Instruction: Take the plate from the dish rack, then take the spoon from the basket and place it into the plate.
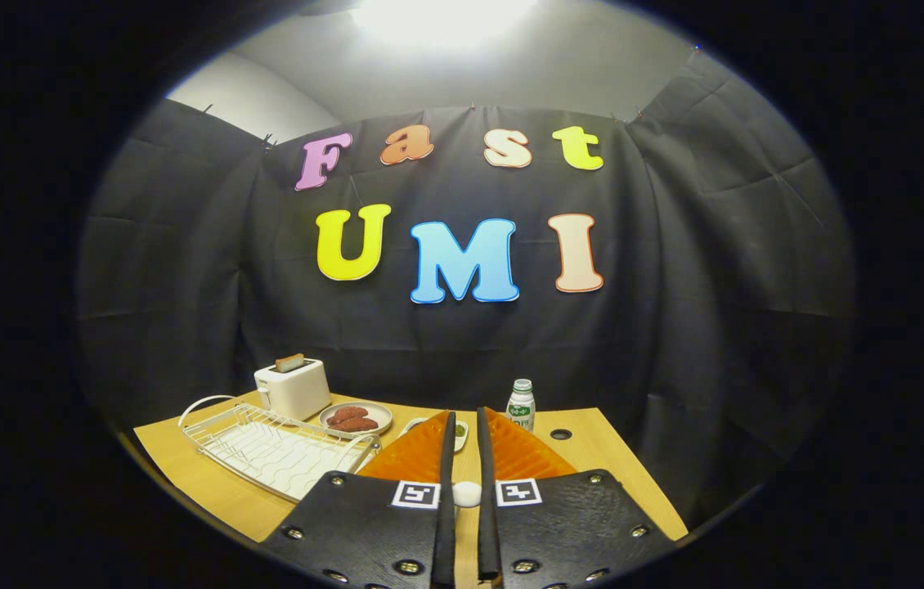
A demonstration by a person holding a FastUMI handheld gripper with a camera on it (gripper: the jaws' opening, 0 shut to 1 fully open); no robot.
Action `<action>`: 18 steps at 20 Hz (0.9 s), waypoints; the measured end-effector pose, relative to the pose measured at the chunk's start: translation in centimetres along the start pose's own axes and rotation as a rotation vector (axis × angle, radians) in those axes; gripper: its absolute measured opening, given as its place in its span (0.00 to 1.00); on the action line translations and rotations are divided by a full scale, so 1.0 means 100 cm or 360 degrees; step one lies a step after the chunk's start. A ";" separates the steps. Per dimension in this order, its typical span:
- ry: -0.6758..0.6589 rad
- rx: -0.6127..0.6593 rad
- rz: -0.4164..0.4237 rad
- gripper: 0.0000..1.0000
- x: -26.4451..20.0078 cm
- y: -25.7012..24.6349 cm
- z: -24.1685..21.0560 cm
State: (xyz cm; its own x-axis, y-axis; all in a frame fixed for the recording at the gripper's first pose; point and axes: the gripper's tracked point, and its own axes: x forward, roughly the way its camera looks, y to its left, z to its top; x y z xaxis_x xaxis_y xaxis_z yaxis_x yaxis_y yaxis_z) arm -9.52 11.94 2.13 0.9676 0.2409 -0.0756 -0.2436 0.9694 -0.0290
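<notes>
Wooden table [208, 483] in front of the black cloth wall. Items counted left to right.

One white wire dish rack [274, 448] near the left part of the table, lying flat, with a looped handle at its far left end. No dish can be made out standing in it from this angle.

One white toaster [293, 388] behind the rack, near the wall, with one brown slice [290, 361] sticking up out of its slot.

One round plate [356, 419] just right of the toaster, beyond the rack's right end, flat on the table. Reddish-brown food on it, apparently two pieces.

One small white dish [459, 431] just ahead of the fingertips, partly hidden behind the fingers; something green in it. Too hidden to say more.

One small white bottle [521, 404] with green label, upright, just right of the fingertips and beyond them.

One dark round hole [561, 434] in the tabletop right of the bottle.

Gripper [463, 419]: two fingers nearly together, narrow slit between them, nothing held. A small white round part shows in the slit near the finger bases.

Spoon and basket: not identified.
</notes>
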 end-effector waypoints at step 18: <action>0.0337 -0.0010 0.0145 0.11 -0.032 0.099 -0.058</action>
State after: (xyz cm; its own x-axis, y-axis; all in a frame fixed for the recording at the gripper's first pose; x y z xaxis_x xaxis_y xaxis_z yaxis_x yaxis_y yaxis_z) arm -15.42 20.46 -3.65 0.9063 0.3115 -0.2857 -0.3303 0.9437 -0.0189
